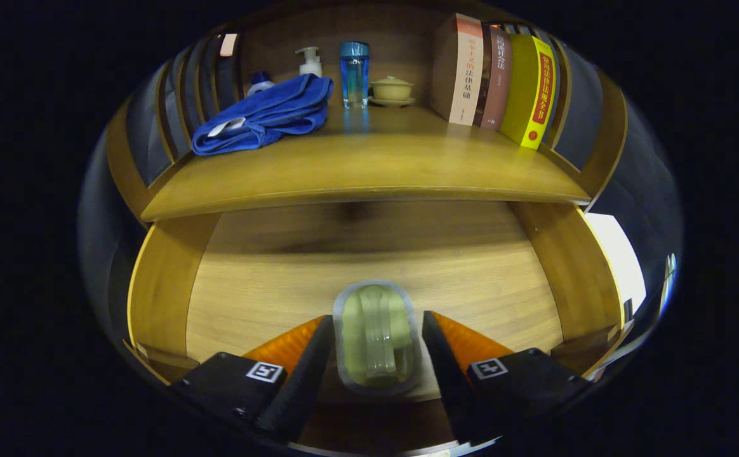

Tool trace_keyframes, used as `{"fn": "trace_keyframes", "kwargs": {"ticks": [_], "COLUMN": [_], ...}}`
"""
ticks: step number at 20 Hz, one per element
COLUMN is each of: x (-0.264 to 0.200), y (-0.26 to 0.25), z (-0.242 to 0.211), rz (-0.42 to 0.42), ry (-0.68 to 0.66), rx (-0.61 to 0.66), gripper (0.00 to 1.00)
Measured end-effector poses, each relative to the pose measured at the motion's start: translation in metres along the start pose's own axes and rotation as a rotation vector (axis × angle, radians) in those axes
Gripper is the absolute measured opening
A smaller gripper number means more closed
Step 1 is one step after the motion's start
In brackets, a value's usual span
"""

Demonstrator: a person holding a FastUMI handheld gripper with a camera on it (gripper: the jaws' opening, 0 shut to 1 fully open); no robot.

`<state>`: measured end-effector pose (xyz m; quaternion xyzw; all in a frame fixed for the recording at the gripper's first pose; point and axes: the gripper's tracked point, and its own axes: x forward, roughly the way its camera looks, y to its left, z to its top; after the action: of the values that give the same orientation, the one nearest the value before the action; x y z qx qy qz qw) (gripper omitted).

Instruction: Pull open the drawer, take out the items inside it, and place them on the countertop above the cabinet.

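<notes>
On the tabletop [357, 168] above the cabinet I see, at the far left, a crumpled blue towel [261, 115] with a white tag. Just behind it stand a small blue-capped bottle [259, 82] and a white pump bottle [310, 62]. Next comes a clear blue bottle [354, 74], upright, then a small cream lidded bowl [392, 90] on a saucer. Further right a row of books [503, 79] stands upright, the yellow one nearest the right wall.

Below the tabletop the drawer [160, 285] is pulled open toward me, its wooden floor bare apart from one item. That item, a pale green soap dish [377, 336] with a clear rim and a clear piece lying lengthwise on it, sits at the near end of the drawer.

My gripper [377, 355] is spread open, its fingers on either side of the soap dish. The left finger [309, 362] is just beside the dish's left edge and the right finger [439, 355] just beside its right edge; I cannot tell whether either is touching it.
</notes>
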<state>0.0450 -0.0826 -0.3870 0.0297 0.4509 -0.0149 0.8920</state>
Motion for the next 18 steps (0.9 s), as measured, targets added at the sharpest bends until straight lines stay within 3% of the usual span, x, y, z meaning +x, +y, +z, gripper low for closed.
{"fn": "trace_keyframes", "kwargs": {"ticks": [7,18], "x": [0.008,-0.057], "y": [-0.001,0.004], "z": [-0.001,0.044], "rz": [-0.005,0.015], "ry": [0.005,-0.070], "rx": [0.033,0.019], "gripper": [0.31,0.28]}}
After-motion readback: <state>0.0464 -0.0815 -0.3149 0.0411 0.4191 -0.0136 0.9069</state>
